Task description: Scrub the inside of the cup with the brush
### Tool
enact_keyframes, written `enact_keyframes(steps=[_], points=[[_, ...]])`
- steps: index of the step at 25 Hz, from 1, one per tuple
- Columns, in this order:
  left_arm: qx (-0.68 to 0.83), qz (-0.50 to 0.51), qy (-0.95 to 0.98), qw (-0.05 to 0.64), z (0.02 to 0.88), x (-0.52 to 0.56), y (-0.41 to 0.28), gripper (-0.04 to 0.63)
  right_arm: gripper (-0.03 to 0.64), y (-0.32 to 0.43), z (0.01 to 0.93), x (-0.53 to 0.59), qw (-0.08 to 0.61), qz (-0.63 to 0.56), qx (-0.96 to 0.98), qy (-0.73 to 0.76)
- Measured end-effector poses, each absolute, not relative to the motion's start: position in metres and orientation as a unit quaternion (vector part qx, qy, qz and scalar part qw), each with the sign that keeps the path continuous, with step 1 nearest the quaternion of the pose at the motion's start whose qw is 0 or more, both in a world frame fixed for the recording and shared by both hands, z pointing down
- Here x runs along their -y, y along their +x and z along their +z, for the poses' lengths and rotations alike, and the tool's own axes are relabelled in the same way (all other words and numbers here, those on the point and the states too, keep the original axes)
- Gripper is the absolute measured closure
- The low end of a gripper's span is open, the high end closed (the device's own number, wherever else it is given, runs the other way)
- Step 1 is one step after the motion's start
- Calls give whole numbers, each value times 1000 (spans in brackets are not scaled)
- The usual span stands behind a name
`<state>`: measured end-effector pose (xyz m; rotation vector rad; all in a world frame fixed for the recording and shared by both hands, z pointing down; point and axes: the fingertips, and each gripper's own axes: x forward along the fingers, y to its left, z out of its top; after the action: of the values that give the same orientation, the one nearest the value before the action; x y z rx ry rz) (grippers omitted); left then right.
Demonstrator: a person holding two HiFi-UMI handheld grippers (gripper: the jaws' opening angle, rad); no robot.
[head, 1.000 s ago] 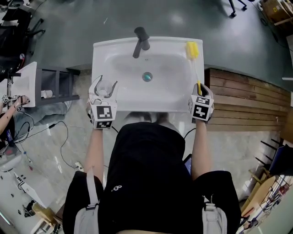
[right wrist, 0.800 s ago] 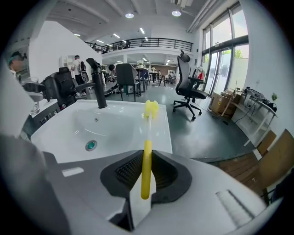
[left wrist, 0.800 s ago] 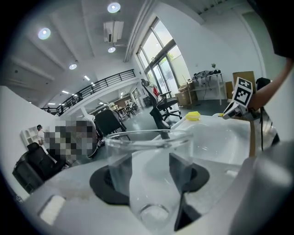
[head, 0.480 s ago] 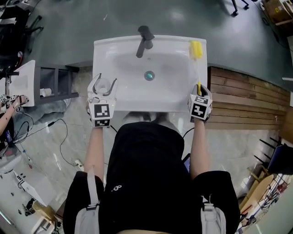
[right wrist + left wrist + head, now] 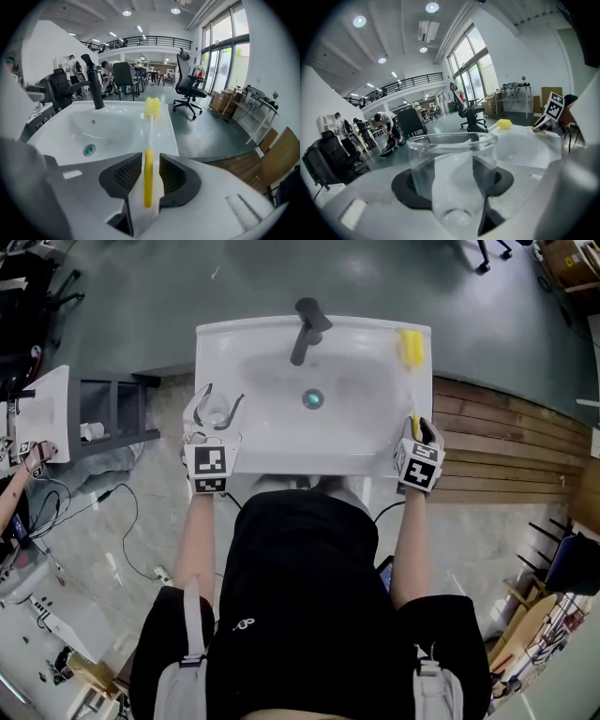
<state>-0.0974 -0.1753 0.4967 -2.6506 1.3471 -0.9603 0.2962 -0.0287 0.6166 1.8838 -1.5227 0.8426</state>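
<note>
as its jaws had just been opening, the right gripper (image 5: 148, 177) stood with both pads clear of the brush (image 5: 150, 140), whose yellow grip end lay between them with a gap on each side. the brush rested along the right rim of the sink (image 5: 272, 442), its yellow head (image 5: 410, 348) at the far end, level with the faucet (image 5: 307, 326). the left gripper (image 5: 217, 407) was clamped on the cup (image 5: 451, 154), one dark pad against each side of the clear wall. the cup was upright, mouth up, at the sink's left rim, well apart from the brush. the drain (image 5: 313, 398) sat in the middle of the basin. a wooden platform (image 5: 506, 446) adjoined the sink on the right.
</note>
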Motion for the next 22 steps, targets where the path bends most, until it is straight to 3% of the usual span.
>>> enact_keyframes(steps=[10,16,22], points=[[-434,-280,-856,-30,515,208,-116,321,500,292,562,60,227,264,571,743],[-434,-256,-863,-36,520,230,-126,322,583,276,540,83,188,239,587,750],[-428,-236,-871,-50,528,248,-133,322,615,253,533,93,195,234,595,744]])
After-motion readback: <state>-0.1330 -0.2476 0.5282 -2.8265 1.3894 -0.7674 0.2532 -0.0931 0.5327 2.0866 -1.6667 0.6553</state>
